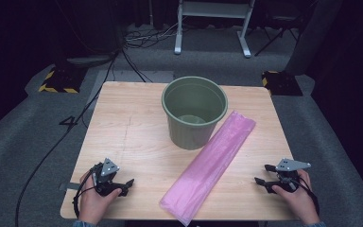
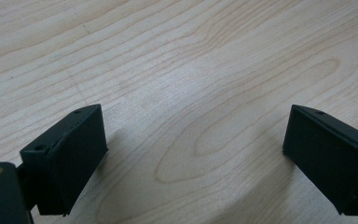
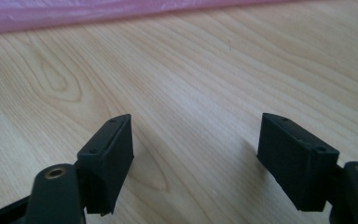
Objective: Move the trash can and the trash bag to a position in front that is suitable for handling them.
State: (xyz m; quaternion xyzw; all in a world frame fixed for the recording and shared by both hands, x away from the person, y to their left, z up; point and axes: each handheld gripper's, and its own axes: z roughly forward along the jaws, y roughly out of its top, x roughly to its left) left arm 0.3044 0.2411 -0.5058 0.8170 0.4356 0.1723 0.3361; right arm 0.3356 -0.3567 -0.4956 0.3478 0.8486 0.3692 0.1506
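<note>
A long pink plastic bag (image 1: 215, 163) lies flat and slantwise on the wooden table (image 1: 132, 127), running from beside the bucket down to the front edge. A green bucket (image 1: 194, 112) stands upright at the middle back, its inside bare. My left gripper (image 1: 125, 185) rests near the front left corner, held by a hand. In the left gripper view the left gripper (image 2: 193, 140) stands open over bare wood. My right gripper (image 1: 263, 173) sits near the front right, pointing toward the bag. In the right gripper view the right gripper (image 3: 196, 140) is open, with the pink bag (image 3: 98, 11) a short way ahead.
Grey carpet surrounds the table. Black cables (image 1: 71, 127) trail across the floor at the left. Two black and yellow floor blocks (image 1: 56, 81) (image 1: 281, 81) flank the back corners. White frame legs (image 1: 212, 28) stand behind the table.
</note>
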